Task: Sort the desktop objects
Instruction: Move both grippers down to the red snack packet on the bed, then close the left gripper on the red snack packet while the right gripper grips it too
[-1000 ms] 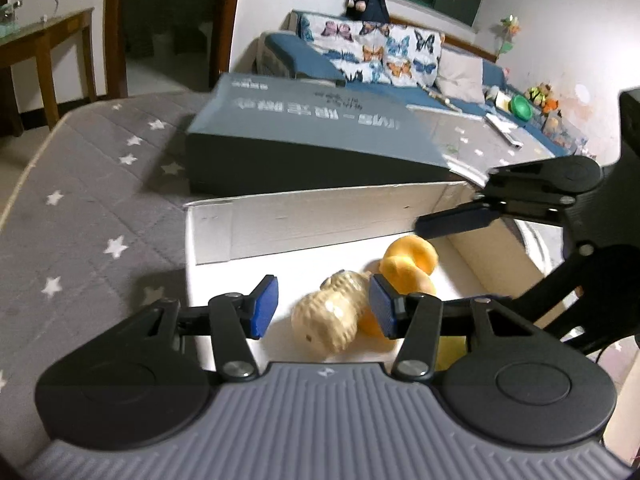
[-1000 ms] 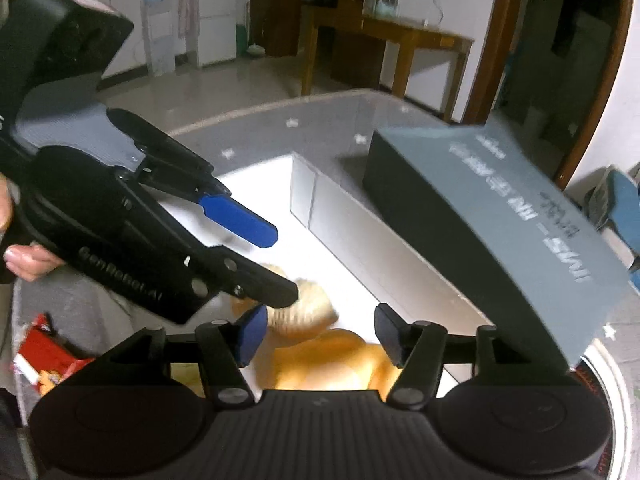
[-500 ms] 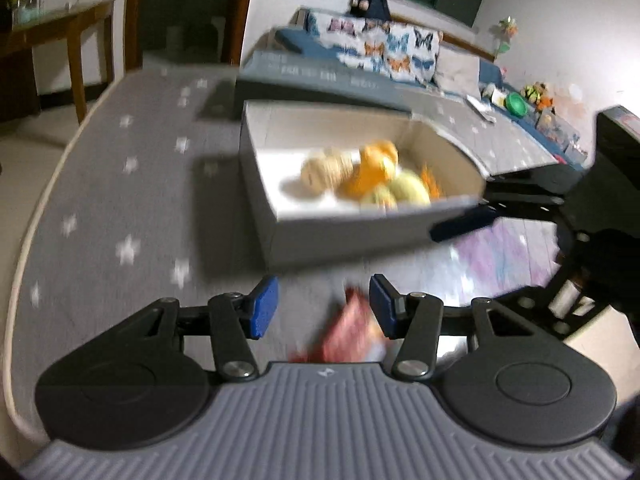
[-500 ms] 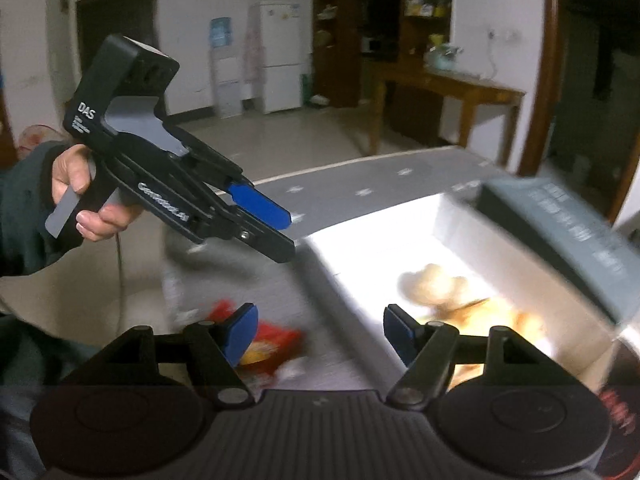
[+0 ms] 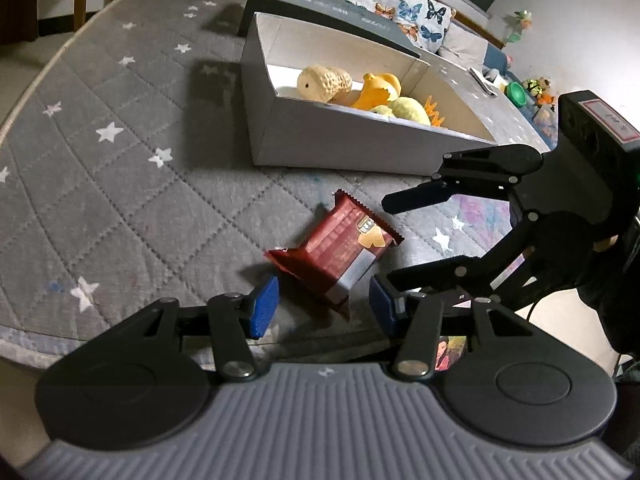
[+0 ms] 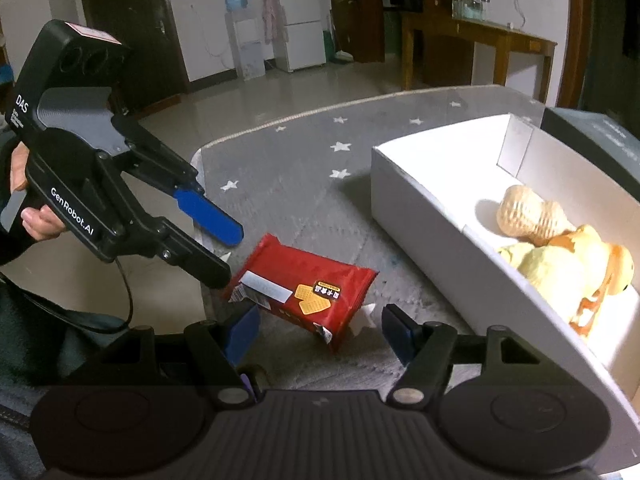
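In my left wrist view the left gripper (image 5: pixel 323 307) sits at the bottom centre, its blue pads spread with nothing pinched; the red snack packet (image 5: pixel 340 254) lies flat on the grey star-patterned cloth (image 5: pixel 120 160) just beyond the tips, its near corner reaching in between them without touching either pad. The right gripper (image 5: pixel 390 240) comes in from the right edge of that frame, its fingers pointing at the packet's far end. In my right wrist view the right gripper (image 6: pixel 316 334) has its jaws apart and closing slightly, the packet (image 6: pixel 304 288) lying ahead of the gap and pressed by neither pad. Toward the upper centre of the left view stands the open white box (image 5: pixel 340 140), holding a peanut toy (image 5: pixel 324 82) and yellow duck toys (image 5: pixel 380 90). A hand (image 6: pixel 30 208) grips the left gripper's handle at the left edge of the right view.
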The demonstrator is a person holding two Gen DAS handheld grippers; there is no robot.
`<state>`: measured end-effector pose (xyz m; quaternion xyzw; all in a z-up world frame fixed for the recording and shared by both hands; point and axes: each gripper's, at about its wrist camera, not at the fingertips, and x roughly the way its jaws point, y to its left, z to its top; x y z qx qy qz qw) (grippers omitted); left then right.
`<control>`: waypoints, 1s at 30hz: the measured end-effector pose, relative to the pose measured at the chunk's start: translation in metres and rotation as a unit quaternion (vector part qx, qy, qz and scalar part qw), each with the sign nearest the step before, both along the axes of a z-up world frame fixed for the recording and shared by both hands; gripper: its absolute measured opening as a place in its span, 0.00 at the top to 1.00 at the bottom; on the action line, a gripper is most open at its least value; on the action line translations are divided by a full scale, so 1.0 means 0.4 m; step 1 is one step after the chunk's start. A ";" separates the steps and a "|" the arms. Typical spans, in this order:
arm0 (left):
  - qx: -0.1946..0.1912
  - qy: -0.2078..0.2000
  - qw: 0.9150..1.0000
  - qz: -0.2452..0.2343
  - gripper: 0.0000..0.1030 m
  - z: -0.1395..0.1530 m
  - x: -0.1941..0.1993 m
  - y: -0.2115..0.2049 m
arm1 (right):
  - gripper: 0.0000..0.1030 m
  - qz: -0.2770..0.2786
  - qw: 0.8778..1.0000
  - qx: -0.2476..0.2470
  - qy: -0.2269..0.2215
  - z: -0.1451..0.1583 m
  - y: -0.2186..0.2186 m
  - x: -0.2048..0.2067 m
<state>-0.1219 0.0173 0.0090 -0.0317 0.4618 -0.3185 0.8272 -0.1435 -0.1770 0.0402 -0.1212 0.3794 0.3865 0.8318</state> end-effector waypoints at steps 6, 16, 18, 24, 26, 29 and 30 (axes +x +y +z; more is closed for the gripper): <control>-0.001 0.011 1.000 -0.002 0.50 -0.015 0.008 -0.012 | 0.39 0.001 1.000 -0.003 0.011 -0.030 0.015 0.012; -0.003 0.013 1.000 -0.002 0.50 -0.018 0.013 -0.026 | 0.41 0.001 1.000 0.002 0.014 -0.044 0.029 0.015; -0.002 0.013 1.000 -0.002 0.50 -0.018 0.013 -0.030 | 0.41 0.001 1.000 0.002 0.013 -0.046 0.032 0.016; -0.001 0.014 1.000 -0.011 0.50 -0.024 0.045 -0.023 | 0.43 -0.003 1.000 0.003 0.011 -0.050 0.037 0.017; -0.002 0.013 1.000 -0.014 0.50 -0.024 0.054 -0.021 | 0.44 -0.005 1.000 0.003 0.010 -0.051 0.039 0.017; -0.002 0.011 1.000 -0.012 0.50 -0.019 0.047 -0.024 | 0.46 -0.008 1.000 0.003 0.009 -0.052 0.040 0.015; -0.003 0.011 1.000 -0.012 0.50 -0.017 0.045 -0.025 | 0.47 -0.008 1.000 0.004 0.009 -0.051 0.040 0.015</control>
